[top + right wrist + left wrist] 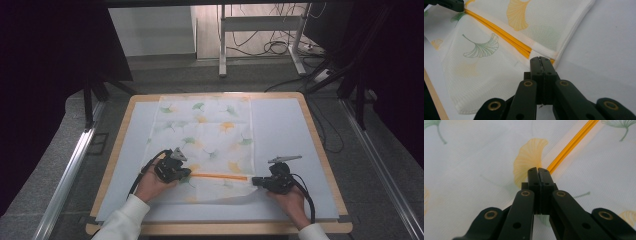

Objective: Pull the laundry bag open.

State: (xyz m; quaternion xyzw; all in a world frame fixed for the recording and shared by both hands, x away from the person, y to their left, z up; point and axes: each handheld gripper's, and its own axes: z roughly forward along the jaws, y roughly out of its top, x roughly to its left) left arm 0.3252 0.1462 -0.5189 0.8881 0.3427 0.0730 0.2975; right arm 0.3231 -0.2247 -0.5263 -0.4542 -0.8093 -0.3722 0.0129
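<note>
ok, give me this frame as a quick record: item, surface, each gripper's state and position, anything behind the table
item: white mesh bag printed with green and yellow ginkgo leaves, lying flat, with an orange zipper across its near part
surface: pale grey mat on a wood-edged table
left gripper: shut, tips at the zipper's left end
right gripper: shut, tips at the zipper's right end, by the bag's edge
background: white desk frame and loose cables on the floor

Pale mat (285, 130) covering wooden surface (320, 145) beneath tongs; metal stand (260, 30), tangled cables (280, 47) on floor (200, 80) far beyond tongs.
</note>
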